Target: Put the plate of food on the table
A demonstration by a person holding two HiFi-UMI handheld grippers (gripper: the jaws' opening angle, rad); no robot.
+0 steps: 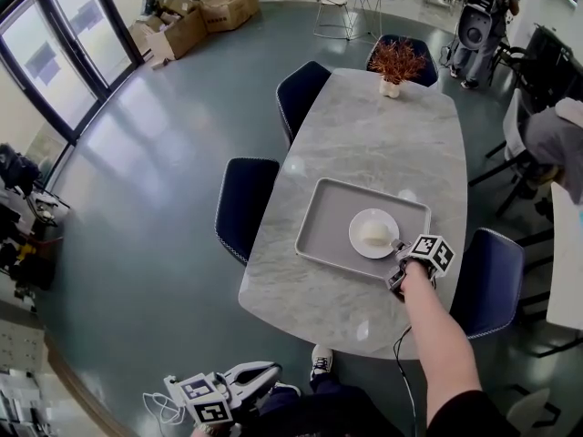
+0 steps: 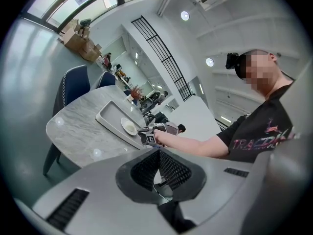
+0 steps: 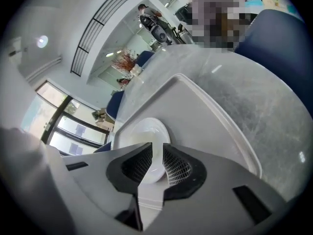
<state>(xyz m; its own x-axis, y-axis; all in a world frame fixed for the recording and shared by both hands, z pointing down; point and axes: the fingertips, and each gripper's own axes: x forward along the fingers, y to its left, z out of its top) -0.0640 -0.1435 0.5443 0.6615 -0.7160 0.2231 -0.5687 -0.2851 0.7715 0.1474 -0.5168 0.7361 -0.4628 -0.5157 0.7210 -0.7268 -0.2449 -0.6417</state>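
Observation:
A white plate (image 1: 373,233) with a pale piece of food on it rests inside a grey tray (image 1: 328,212) on the marble table (image 1: 364,135). My right gripper (image 1: 398,248) reaches in from the near right and is shut on the plate's near rim. In the right gripper view the plate's white rim (image 3: 142,133) runs between the pads, with the tray (image 3: 210,106) beneath. My left gripper (image 1: 264,371) hangs low beside the person's shoe, off the table, shut and holding nothing. From the left gripper view (image 2: 159,155), the plate (image 2: 129,127) and tray (image 2: 110,115) lie far off.
A potted red-brown plant (image 1: 396,62) stands at the table's far end. Dark blue chairs (image 1: 244,203) (image 1: 301,94) line the left side and another (image 1: 487,280) stands at the near right. Cardboard boxes (image 1: 196,16) lie far left by the windows.

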